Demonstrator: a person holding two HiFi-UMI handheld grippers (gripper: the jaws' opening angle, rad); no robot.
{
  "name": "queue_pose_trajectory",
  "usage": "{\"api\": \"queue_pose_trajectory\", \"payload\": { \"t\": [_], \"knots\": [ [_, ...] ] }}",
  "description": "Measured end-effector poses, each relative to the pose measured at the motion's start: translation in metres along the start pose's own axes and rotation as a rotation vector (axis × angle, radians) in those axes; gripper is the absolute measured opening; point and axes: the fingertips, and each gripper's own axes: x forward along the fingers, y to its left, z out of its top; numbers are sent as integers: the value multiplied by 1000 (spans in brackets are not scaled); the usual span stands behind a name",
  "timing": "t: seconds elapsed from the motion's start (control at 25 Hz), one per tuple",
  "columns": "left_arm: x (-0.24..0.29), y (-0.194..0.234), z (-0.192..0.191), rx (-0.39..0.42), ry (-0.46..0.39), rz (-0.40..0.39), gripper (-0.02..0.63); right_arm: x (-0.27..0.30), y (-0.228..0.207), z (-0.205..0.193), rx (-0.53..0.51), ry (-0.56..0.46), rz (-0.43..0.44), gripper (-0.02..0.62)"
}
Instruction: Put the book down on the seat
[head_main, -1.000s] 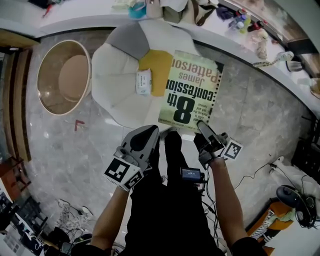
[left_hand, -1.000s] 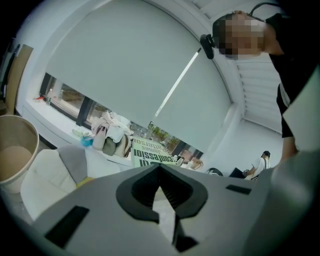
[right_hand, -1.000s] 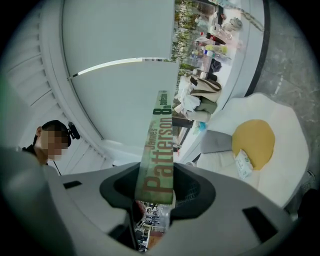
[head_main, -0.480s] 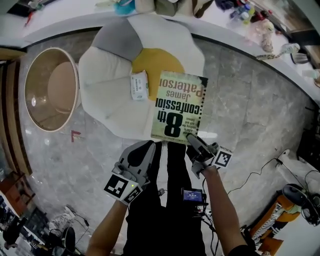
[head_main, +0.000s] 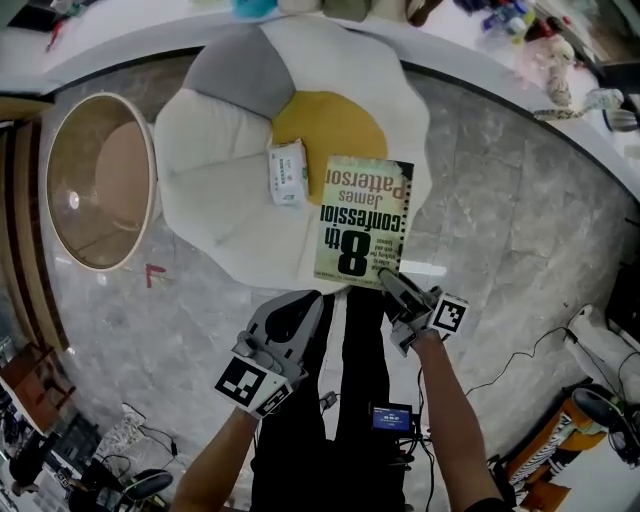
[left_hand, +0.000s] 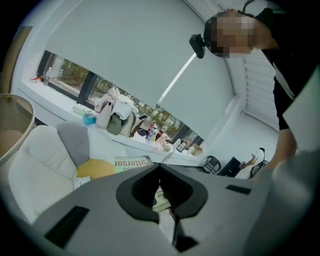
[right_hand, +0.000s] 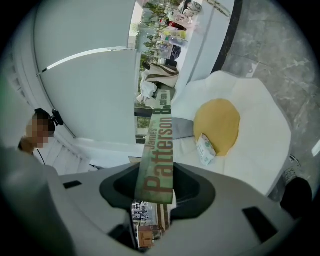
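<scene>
The book (head_main: 360, 218), a pale green paperback with large dark print, hovers over the near right part of the seat (head_main: 215, 150). The seat is a white petal-shaped cushion with a yellow centre (head_main: 330, 125). My right gripper (head_main: 388, 280) is shut on the book's near edge. In the right gripper view the spine (right_hand: 160, 150) runs out from between the jaws of my right gripper (right_hand: 155, 177), above the seat (right_hand: 260, 120). My left gripper (head_main: 297, 305) hangs shut and empty near the seat's front edge. Its own view shows the left gripper (left_hand: 160, 169), closed, with the book (left_hand: 132, 162) beyond it.
A small white tissue pack (head_main: 288, 172) lies on the seat just left of the book. A round beige basket (head_main: 100, 180) stands on the marble floor to the left. A white ledge with bags and bottles (left_hand: 112, 112) runs behind the seat. Cables (head_main: 520, 350) trail at right.
The book has come further over the seat, now covering its near right part beside the tissue pack. The right gripper came along with it; the left gripper stays shut and low.
</scene>
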Motion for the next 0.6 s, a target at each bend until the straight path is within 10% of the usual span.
{"api": "queue_pose_trajectory", "payload": {
  "t": [0.6],
  "knots": [
    [31, 29, -35, 35, 68, -13, 12, 19, -120, 2, 46, 50, -105, 179]
  ]
}}
